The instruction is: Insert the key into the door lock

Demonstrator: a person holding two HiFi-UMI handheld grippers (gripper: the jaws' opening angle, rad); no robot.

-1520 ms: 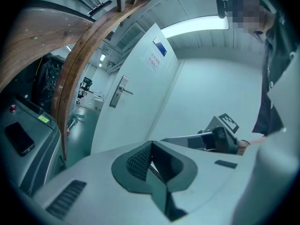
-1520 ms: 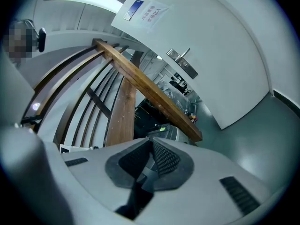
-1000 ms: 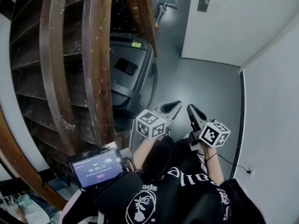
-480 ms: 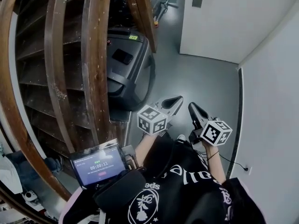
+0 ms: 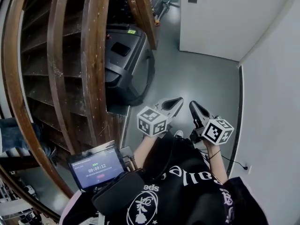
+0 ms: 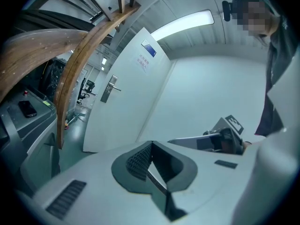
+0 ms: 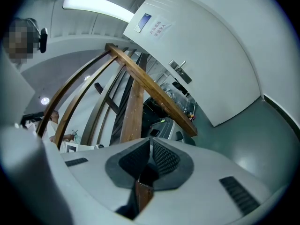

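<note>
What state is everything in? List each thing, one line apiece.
Left gripper: shut, nothing between the jaws.
Right gripper: shut, nothing between the jaws.
Key: not in view.
Door handle: level, untouched.
Screen: on, showing a timer.
Ceiling light: lit.

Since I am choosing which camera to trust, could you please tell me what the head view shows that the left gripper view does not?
Only the head view shows the black tablet with a lit timer screen and the marker cube on the left gripper. Only the left gripper view shows the long bright ceiling light, the small blue sign on the white door, and the left jaws pressed together. Both show that door with its metal handle, the curved brown wooden staircase and the right gripper.
</note>
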